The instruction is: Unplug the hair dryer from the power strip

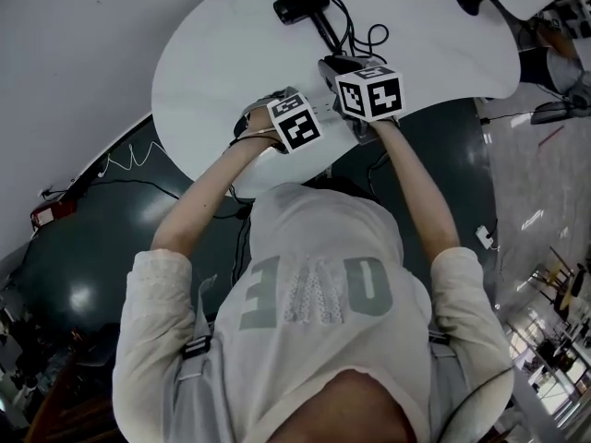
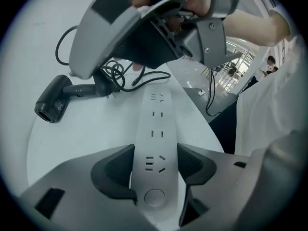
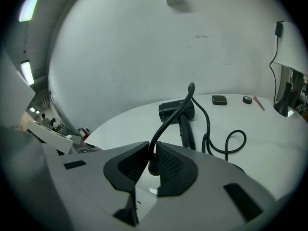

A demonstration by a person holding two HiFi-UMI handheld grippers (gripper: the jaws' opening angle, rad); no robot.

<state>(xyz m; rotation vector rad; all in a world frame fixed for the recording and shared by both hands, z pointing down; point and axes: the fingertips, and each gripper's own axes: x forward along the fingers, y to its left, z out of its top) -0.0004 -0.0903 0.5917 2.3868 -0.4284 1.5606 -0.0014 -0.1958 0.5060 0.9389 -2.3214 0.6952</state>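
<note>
- Your left gripper (image 2: pixel 155 167) is clamped across the near end of the power strip (image 2: pixel 157 119). It's rigid and probably light, so pin it down.
- Your right gripper (image 3: pixel 153 163) is pinched narrow on the cord (image 3: pixel 169 120). It's floppy, so I'd grab lower, at the stiff plug end.
- The hair dryer (image 3: pixel 177 110) lies at the far side of the table (image 3: pixel 269 153).

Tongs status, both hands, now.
Left tongs: closed on the strip.
Right tongs: closed on the cord.

Hair dryer (image 1: pixel 302 4) lay near far edge of table (image 1: pixel 212 63), cord (image 1: pixel 358 35) looped beside it, left gripper (image 1: pixel 300 118) and right gripper (image 1: pixel 355 86) were close together by near edge.
</note>
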